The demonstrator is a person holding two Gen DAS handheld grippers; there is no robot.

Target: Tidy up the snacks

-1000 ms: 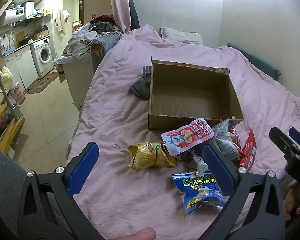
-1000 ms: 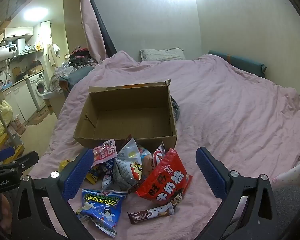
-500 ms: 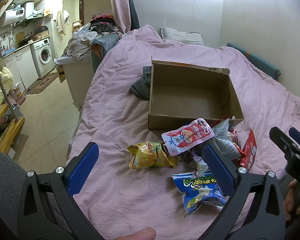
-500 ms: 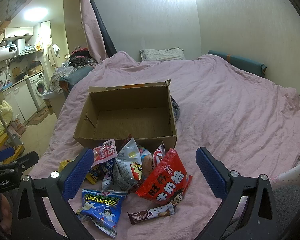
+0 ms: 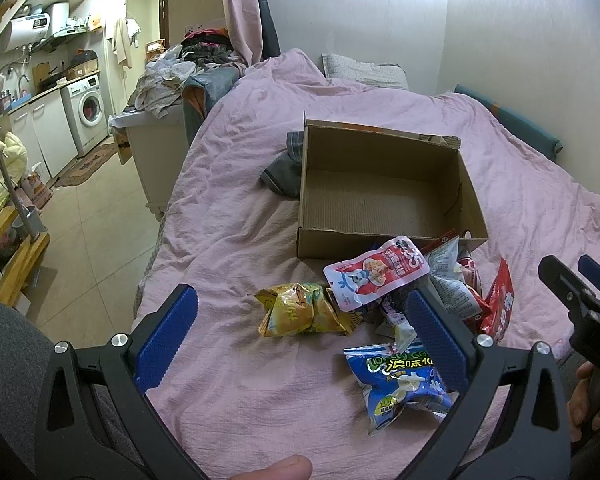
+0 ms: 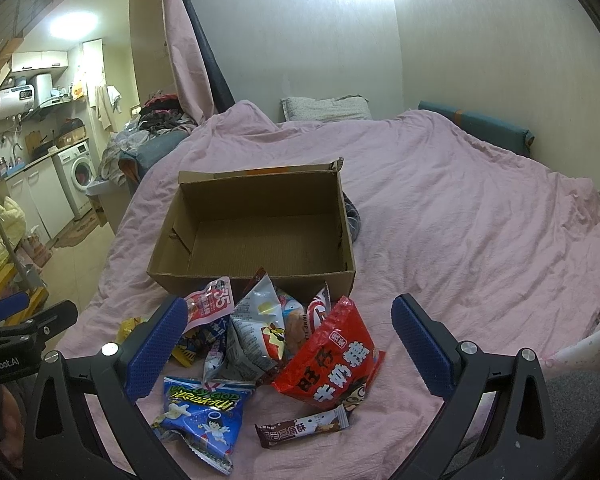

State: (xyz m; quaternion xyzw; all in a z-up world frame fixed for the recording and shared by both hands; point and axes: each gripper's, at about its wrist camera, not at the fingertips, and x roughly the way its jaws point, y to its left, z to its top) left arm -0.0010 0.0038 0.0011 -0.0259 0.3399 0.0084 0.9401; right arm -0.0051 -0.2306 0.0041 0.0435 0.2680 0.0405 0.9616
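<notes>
Underneath, rumpled pink bedspread [image 6: 460,208], laundry-cluttered room.

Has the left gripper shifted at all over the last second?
No. In the left wrist view the cardboard box and yellow snack bag sit at the same spots relative to the open left gripper.

Bed with wrinkled pink cover [image 6: 460,208]. On it lie an open cardboard box [image 6: 256,236], a snack-packet heap [image 6: 276,340] touching its near wall, and a grey garment [image 5: 282,172].
</notes>
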